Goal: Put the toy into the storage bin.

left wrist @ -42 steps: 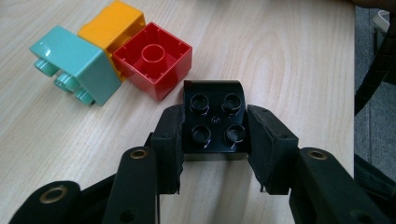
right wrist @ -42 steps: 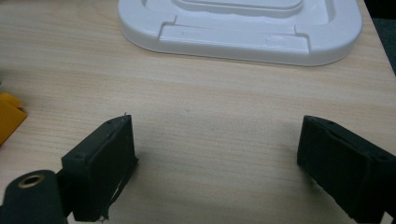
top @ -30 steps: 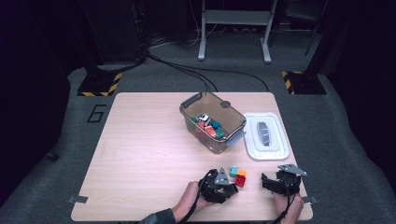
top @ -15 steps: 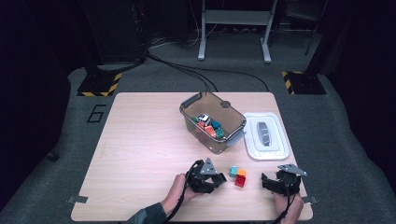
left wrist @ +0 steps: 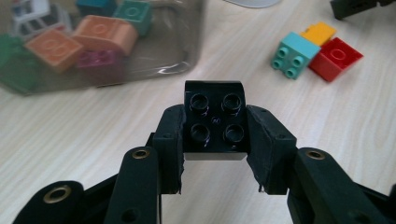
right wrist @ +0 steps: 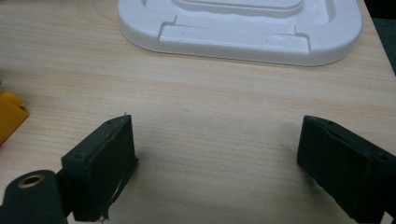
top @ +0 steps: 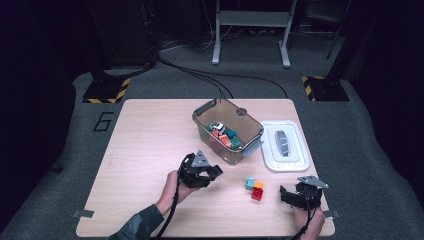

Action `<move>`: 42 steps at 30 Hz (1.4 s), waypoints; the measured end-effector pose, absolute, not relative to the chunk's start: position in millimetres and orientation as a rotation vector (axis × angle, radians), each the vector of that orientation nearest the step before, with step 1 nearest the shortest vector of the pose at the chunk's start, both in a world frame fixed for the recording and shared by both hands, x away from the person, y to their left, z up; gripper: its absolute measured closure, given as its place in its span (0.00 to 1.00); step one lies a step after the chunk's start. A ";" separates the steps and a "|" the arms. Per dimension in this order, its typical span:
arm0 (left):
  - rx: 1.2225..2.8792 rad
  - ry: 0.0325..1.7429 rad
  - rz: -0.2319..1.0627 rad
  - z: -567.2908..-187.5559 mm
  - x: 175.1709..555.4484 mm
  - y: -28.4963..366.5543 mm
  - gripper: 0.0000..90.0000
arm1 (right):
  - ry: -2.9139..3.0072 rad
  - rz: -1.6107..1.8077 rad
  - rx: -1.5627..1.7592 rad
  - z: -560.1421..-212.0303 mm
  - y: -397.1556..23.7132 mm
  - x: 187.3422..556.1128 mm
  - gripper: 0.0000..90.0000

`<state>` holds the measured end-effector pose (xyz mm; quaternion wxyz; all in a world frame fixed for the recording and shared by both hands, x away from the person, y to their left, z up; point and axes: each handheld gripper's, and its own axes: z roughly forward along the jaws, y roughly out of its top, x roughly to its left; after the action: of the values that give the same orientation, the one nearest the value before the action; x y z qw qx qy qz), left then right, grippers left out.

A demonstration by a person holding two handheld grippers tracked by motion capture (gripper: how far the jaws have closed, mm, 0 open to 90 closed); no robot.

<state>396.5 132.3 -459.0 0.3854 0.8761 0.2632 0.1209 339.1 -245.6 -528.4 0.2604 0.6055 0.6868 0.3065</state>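
Left gripper (left wrist: pixel 215 135) is clamped on a black four-stud brick (left wrist: pixel 215 119), one pad against each side, studs facing its camera. That grip reads clearly in the left gripper view; from the high view the left gripper (top: pixel 200 172) just looks like a dark lump above the table (top: pixel 145 145), brick not resolvable. Brick sits between the jaw tips, off the tabletop, near the clear bin (top: pixel 227 129) of mixed bricks. Teal brick (left wrist: pixel 293 54), yellow brick (left wrist: pixel 318 33) and red brick (left wrist: pixel 335 58) cluster on the table beyond the jaws to the right. Right gripper (right wrist: pixel 217 163) stands wide open, nothing between the pads, bare wood under it. White lid (right wrist: pixel 243 28) lies flat ahead of it. In the high view the right gripper (top: pixel 302 192) sits near the table's front right corner.
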 end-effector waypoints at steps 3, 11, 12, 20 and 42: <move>2.223 0.701 0.314 -452.7 402.6 141.2 0.66 | 1.860 0.830 1.639 -528.4 -245.6 339.1 0.12; 2.205 0.735 0.360 -433.1 419.0 157.3 0.66 | 1.861 0.830 1.639 -528.4 -245.6 339.1 0.12; 2.214 0.729 0.368 -428.8 421.7 159.6 0.66 | 1.861 0.830 1.639 -528.4 -245.6 339.1 0.11; 2.175 0.762 0.417 -400.8 442.0 170.3 0.66 | 1.861 0.830 1.639 -528.5 -245.6 339.1 0.11; 2.196 0.835 0.428 -349.9 522.7 141.4 0.66 | 1.862 0.830 1.638 -528.5 -245.7 339.3 0.11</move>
<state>522.7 141.4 -349.9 0.3680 0.8550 0.3252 0.1666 339.3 -245.7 -528.5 0.2601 0.6048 0.6875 0.3065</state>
